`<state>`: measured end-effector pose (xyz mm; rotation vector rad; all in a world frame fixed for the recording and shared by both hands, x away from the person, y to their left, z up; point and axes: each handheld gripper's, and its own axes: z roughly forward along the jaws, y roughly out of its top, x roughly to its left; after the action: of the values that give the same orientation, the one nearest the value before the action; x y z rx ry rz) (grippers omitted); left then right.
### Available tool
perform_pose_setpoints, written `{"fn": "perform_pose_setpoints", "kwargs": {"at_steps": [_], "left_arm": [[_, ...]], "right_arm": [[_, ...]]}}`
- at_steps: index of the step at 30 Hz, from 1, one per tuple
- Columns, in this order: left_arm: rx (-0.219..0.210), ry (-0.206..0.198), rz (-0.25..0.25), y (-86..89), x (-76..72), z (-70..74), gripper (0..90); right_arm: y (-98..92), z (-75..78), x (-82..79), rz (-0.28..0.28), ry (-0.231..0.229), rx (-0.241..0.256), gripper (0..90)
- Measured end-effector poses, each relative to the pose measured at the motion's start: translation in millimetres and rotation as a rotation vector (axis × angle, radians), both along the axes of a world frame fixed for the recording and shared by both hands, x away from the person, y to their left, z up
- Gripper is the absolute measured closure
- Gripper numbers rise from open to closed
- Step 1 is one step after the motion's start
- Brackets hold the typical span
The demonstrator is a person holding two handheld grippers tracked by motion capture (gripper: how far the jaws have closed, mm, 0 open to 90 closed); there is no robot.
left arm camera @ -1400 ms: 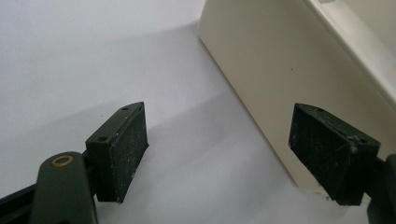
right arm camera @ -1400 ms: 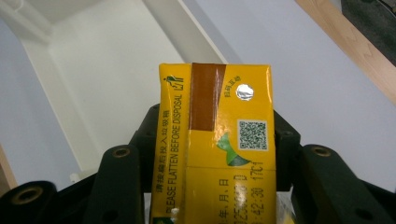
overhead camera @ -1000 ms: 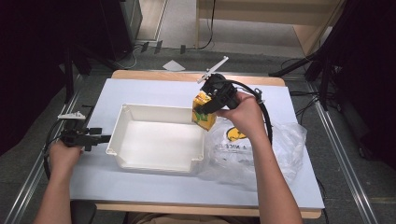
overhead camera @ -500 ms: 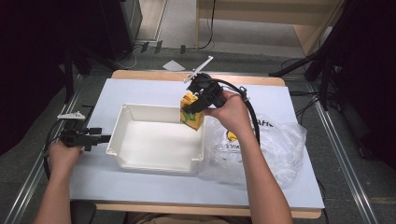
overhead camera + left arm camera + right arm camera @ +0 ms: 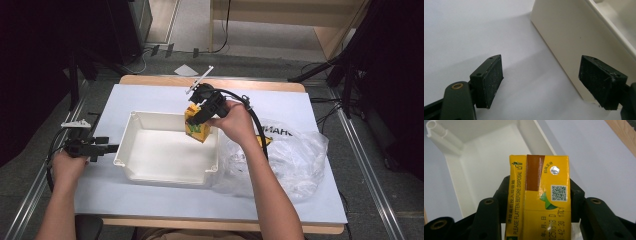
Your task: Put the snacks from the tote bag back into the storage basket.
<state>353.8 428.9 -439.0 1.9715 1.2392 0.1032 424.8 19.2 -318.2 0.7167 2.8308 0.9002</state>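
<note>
A yellow drink carton (image 5: 197, 125) (image 5: 539, 195) hangs over the far right corner of the white plastic bin (image 5: 131, 152) (image 5: 486, 157). My right gripper (image 5: 199, 114) (image 5: 537, 202) is shut on the carton, its jaws pressing both sides. My left gripper (image 5: 109, 148) (image 5: 551, 82) rests low on the white table at the bin's left wall (image 5: 571, 42). It is open with nothing between its pads (image 5: 492, 77).
A crumpled clear plastic bag (image 5: 295, 155) with black lettering lies right of the bin. The white mat (image 5: 150, 97) covers a wooden table with edges near the far side. A black cable (image 5: 252, 117) loops off the right gripper.
The right gripper has carried the carton leftward and slightly nearer, from above the bin's right rim to over its inside corner. The left hand has stayed still.
</note>
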Motion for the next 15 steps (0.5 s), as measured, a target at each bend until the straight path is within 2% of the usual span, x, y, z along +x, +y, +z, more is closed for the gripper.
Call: {"fn": "perform_pose_setpoints", "kwargs": {"at_steps": [8, 15], "left_arm": [[0.003, -0.001, -0.005, 0.0, 0.2, -0.1, 20.8], [0.004, 0.001, -0.004, -0.2, 0.3, -0.2, 20.7]], "right_arm": [[1.9, -25.4, 7.3, -0.018, 0.03, -0.018, 53.2], [0.6, -40.8, 11.2, -0.028, 0.033, -0.034, 53.1]]}}
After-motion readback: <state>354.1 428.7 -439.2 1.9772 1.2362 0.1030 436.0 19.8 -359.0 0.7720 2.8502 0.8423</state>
